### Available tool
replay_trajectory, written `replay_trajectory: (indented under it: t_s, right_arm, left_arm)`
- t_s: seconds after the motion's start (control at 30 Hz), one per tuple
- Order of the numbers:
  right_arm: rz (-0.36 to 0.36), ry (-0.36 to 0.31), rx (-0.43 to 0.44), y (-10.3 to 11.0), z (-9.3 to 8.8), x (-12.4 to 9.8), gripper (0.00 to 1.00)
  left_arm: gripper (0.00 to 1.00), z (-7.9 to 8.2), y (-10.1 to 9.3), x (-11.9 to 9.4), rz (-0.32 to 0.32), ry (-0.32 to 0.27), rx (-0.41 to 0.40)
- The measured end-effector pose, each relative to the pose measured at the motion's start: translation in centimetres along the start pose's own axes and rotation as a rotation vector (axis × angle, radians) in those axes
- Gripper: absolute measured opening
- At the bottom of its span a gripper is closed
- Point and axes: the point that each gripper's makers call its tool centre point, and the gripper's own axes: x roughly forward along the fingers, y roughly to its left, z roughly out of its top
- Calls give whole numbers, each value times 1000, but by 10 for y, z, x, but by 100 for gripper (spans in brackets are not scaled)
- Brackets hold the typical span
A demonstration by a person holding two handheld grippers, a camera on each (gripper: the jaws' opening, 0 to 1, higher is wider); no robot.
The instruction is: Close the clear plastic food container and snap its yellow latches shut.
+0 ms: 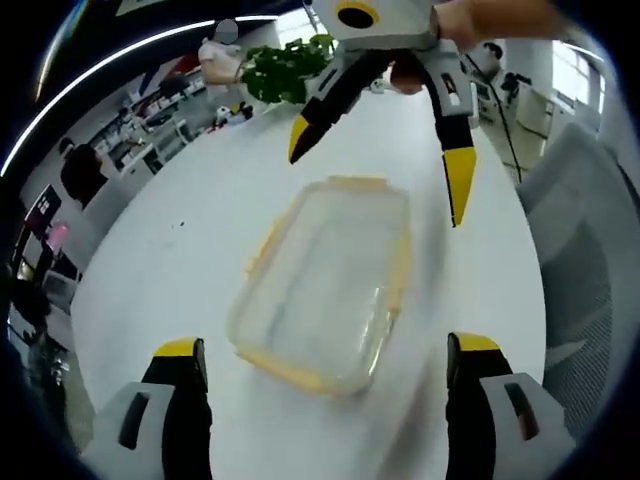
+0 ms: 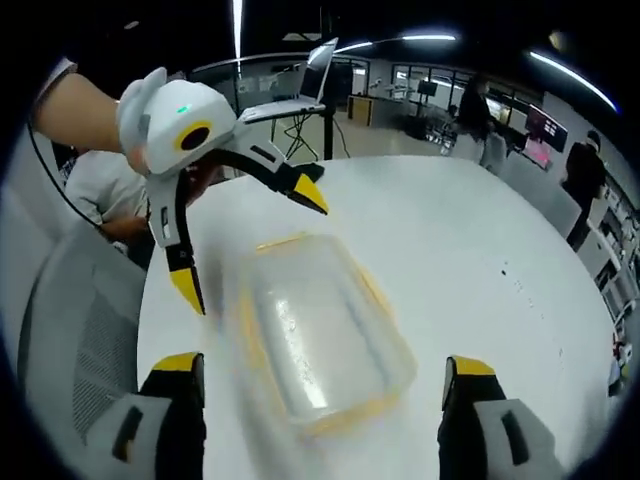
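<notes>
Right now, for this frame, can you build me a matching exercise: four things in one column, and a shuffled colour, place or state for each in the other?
Column 1
1. food container
2. latches
3. left gripper
4. potted plant

Column 2
A. jaws spread wide, hanging over the container
B. yellow, along the container's edges
C. green, at the far edge of the white table
D. clear plastic, lying on the table between both grippers

Pairs: 1-D, 2-B, 3-A, 4-C

The right gripper is open too, facing the left one across the container.
</notes>
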Motion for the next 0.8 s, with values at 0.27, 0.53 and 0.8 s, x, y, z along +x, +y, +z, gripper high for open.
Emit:
replay_trajectory:
  t_s: [0.27,0.53,0.8]
  right_arm:
    - [-32,-42,42,3,0,-5,99]
    - [-68,-71,68,5,-1,-10,99]
    - [-92,-118,108,10,-2,-17,99]
  left_arm:
    - [96,-6,-9,-6,7,-12,-16]
    - [94,-5,-12,-14,33,-31,-61]
    - [92,-10,-20,-20,52,-64,-105]
